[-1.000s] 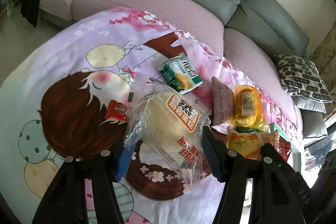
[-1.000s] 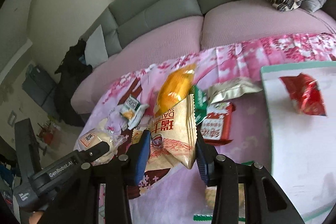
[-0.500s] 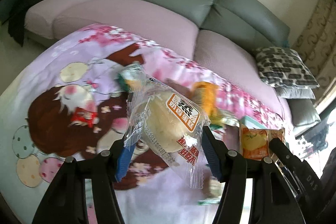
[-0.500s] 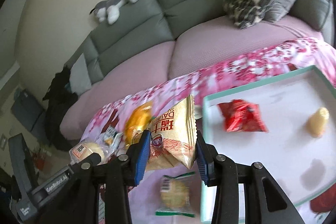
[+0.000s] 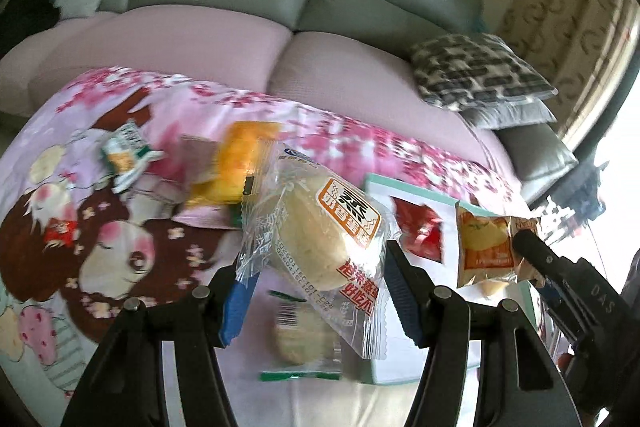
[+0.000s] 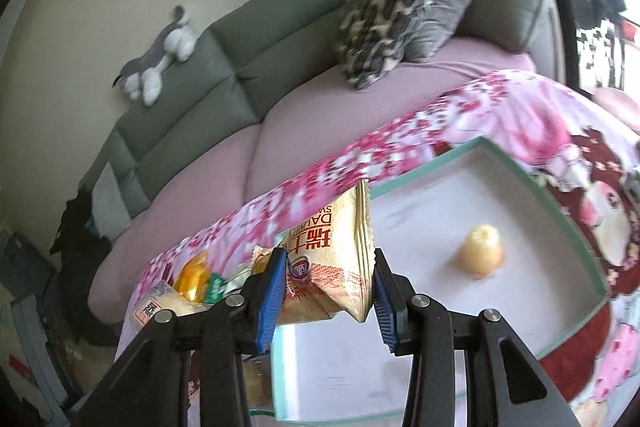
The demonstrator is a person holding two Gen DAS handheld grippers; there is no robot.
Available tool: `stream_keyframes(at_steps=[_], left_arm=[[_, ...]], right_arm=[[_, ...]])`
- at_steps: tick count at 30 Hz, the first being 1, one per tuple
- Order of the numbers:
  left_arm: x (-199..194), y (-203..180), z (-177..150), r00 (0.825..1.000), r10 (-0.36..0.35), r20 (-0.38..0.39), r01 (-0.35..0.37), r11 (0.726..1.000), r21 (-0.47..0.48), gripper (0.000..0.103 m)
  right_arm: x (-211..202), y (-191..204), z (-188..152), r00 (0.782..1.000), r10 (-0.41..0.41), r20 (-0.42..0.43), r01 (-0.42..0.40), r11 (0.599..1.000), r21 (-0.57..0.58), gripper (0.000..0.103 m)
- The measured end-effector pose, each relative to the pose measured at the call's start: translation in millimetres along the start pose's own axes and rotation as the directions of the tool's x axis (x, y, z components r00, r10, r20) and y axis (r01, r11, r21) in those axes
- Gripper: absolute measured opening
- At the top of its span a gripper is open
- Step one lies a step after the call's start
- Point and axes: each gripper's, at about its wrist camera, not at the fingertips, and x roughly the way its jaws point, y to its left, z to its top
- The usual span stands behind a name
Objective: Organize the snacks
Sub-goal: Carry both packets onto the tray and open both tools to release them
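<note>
Left wrist view: my left hand-held gripper [image 5: 316, 291] holds the clear-wrapped bun [image 5: 320, 235] above the bench, beside the white tray [image 6: 532, 183]; my right hand-held gripper [image 6: 330, 291] grips the beige snack bag [image 6: 336, 259] over the tray's left edge.

Daylight glare at right, motion blur, heavy fisheye distortion w/ dark corners

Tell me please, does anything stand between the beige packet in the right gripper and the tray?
Nothing visible does. The right gripper holds the beige packet just over the near corner of the tray. The white floor beyond is bare except for one small yellow snack, well to the side.
</note>
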Motion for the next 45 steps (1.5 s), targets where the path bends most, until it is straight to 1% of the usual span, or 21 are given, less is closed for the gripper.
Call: stream_keyframes(at_steps=[3, 8, 13, 17, 20, 27, 31, 35, 39, 42, 45], left_arm=[[3, -19, -4, 1.0, -0.022, -0.004, 0.022, 0.999, 0.036, 0.063], [15, -49, -12, 0.998, -0.059, -0.035, 0.062, 0.994, 0.09, 0.063], [26, -73, -20, 0.994, -0.088, -0.063, 0.095, 0.987, 0.13, 0.063], [36, -87, -26, 0.991, -0.1, -0.087, 0.112, 0.982, 0.153, 0.063], [45, -94, -30, 0.99, -0.099, -0.097, 0.114, 0.98, 0.163, 0.063], [70, -101, -40, 0.984, -0.105, -0.146, 0.129, 0.979, 0.16, 0.063], [79, -105, -45, 0.983, -0.105, -0.154, 0.132, 0.975, 0.177, 0.063], [81, -107, -45, 0.983, -0.11, -0.144, 0.136, 0.973, 0.185, 0.063], [84, -109, -45, 0.983, -0.118, -0.142, 0.144, 0.971, 0.192, 0.063], [85, -113, -47, 0.98, -0.123, -0.156, 0.154, 0.967, 0.205, 0.064], [90, -114, -51, 0.977, -0.106, -0.183, 0.144, 0.968, 0.205, 0.064]], right_arm=[[-8, -17, 4, 0.999, -0.035, 0.0, 0.035, 0.999, 0.036, 0.043], [-15, -44, 7, 0.995, -0.094, -0.019, 0.095, 0.992, 0.087, 0.043], [-16, -65, 6, 0.989, -0.14, -0.057, 0.146, 0.982, 0.117, 0.043], [-11, -83, 4, 0.979, -0.175, -0.104, 0.188, 0.973, 0.131, 0.043], [-5, -91, 2, 0.973, -0.188, -0.137, 0.206, 0.969, 0.136, 0.043], [2, -104, -4, 0.963, -0.204, -0.179, 0.231, 0.962, 0.148, 0.043], [8, -111, -7, 0.956, -0.212, -0.201, 0.244, 0.957, 0.154, 0.043], [12, -120, -10, 0.952, -0.216, -0.216, 0.255, 0.952, 0.171, 0.043], [12, -122, -11, 0.956, -0.204, -0.212, 0.244, 0.952, 0.183, 0.043], [12, -121, -11, 0.954, -0.208, -0.215, 0.248, 0.952, 0.179, 0.046], [12, -121, -10, 0.954, -0.21, -0.215, 0.25, 0.952, 0.177, 0.046]])
